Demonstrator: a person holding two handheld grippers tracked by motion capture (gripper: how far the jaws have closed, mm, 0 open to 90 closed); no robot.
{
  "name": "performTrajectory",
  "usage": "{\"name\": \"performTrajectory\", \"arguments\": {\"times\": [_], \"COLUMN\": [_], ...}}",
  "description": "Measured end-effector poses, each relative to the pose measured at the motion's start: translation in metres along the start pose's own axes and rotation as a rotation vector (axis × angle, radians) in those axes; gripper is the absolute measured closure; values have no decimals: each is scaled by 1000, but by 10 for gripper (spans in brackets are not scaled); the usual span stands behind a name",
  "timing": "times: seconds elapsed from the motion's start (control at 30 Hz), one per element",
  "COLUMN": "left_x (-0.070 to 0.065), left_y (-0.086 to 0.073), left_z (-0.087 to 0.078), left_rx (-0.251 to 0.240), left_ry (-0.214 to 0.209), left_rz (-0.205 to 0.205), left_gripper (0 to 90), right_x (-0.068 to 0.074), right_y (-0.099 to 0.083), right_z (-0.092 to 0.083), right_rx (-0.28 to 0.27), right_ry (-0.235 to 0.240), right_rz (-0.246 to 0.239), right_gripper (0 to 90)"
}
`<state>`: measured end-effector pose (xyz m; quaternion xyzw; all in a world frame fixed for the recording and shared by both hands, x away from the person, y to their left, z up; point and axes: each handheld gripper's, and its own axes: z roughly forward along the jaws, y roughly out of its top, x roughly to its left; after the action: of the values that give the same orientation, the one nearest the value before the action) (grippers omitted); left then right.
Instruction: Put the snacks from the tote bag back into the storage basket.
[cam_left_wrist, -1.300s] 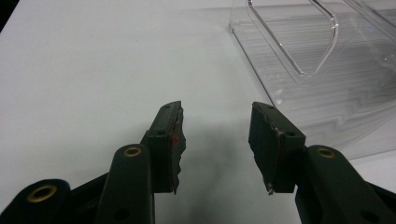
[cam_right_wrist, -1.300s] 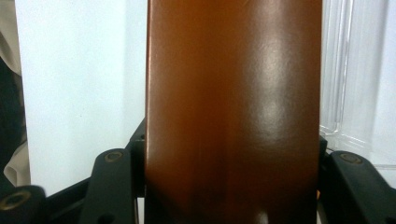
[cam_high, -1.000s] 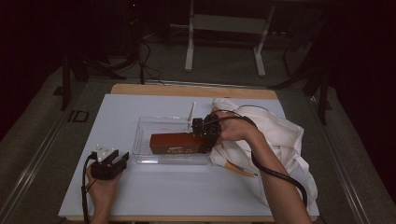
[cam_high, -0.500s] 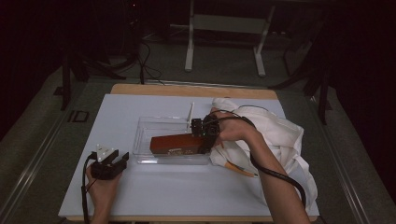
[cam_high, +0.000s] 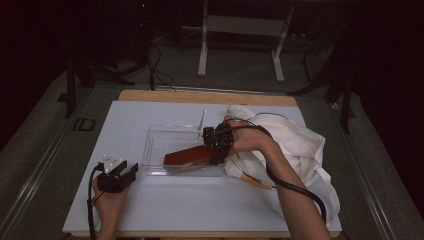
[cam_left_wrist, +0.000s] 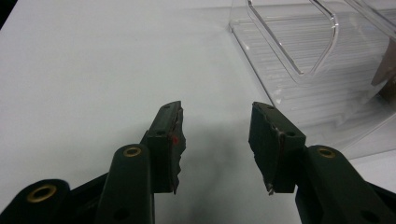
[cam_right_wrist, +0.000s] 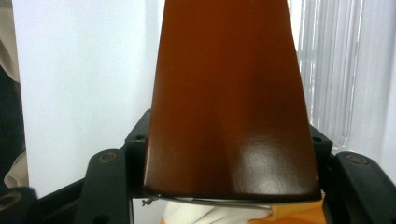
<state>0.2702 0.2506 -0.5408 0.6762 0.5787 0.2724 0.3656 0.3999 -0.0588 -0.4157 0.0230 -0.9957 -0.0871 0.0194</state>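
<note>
Right forearm reaches in from lower right across the crumpled white cloth (cam_high: 300, 150), wrist bent, right gripper (cam_high: 216, 150) at the right end of the clear plastic rectangular bin (cam_high: 155, 150). Flat reddish-brown glossy block (cam_right_wrist: 229, 107) lies between its fingers, sloping over the bin's near right part; the fingers have just been opening, whether they press it I cannot tell. Against a second ago, the block's right end sits higher, tilted rather than flat. Left hand (cam_high: 107, 205) rests on the white worktop (cam_high: 200, 210) left of the bin, unmoved; left gripper (cam_left_wrist: 215, 140) fingers stand apart, nothing between.
</note>
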Motion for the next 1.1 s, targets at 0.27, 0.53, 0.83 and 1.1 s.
{"name": "performTrajectory", "arguments": {"times": [0.27, 0.53, 0.83, 1.1], "left_x": [0, 0, 0, 0], "left_y": [0, 0, 0, 0], "left_z": [0, 0, 0, 0], "left_rx": [1, 1, 2, 2], "left_ry": [0, -3, -2, -1], "left_rz": [-1, -3, -1, -2], "left_gripper": [548, 547, 547, 547], "right_x": [0, 0, 0, 0], "right_y": [-1, 3, -2, -10], "right_z": [4, 9, 5, 0], "right_rx": [3, 18, 15, 9], "right_ry": [1, 4, 8, 11], "right_rz": [15, 8, 14, 26], "right_gripper": [379, 380, 381, 383]}}
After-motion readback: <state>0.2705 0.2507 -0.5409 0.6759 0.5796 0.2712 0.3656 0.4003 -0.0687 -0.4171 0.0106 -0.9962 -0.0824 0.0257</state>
